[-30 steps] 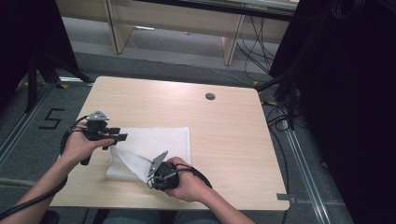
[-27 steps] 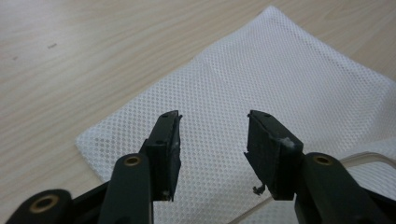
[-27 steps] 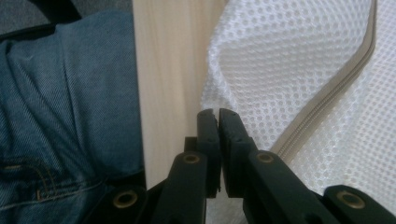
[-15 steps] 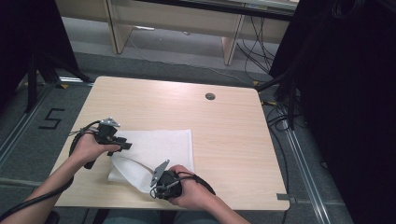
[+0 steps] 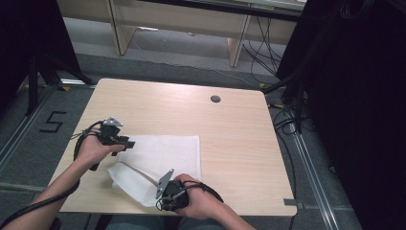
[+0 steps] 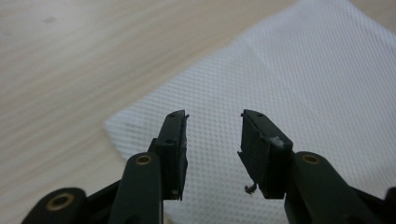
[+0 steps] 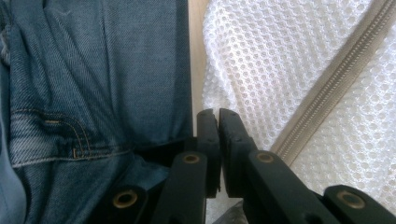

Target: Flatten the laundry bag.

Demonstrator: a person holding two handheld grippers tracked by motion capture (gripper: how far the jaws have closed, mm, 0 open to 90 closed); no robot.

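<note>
A light wooden table (image 5: 230,124) holds a white mesh bag (image 5: 163,153), which lies flat on the near half, closer to the left edge than the right. Beyond the bag, the tabletop runs bare up to a small dark round grommet (image 5: 215,99) near the far edge, and a wide bare stretch of wood also lies to the right of the bag. The bag's near left part is folded over on itself and reaches the table's near edge. The left gripper (image 5: 125,142), held in the person's left hand (image 5: 93,149), sits at the bag's far left corner; in the left gripper view its jaws stand spread apart over the white weave (image 6: 289,79), holding nothing, with bare wood to the left of the bag. The right gripper (image 5: 160,199), held in the right hand (image 5: 201,201), is at the bag's near edge, right at the table's front rim. In the right gripper view its jaws are pressed together just beside the mesh bag's edge, near a pale zipper (image 7: 336,79) that runs diagonally across the netting; whether any mesh is caught between them I cannot tell. Blue denim jeans (image 7: 93,84) lie left of the table edge there.
</note>
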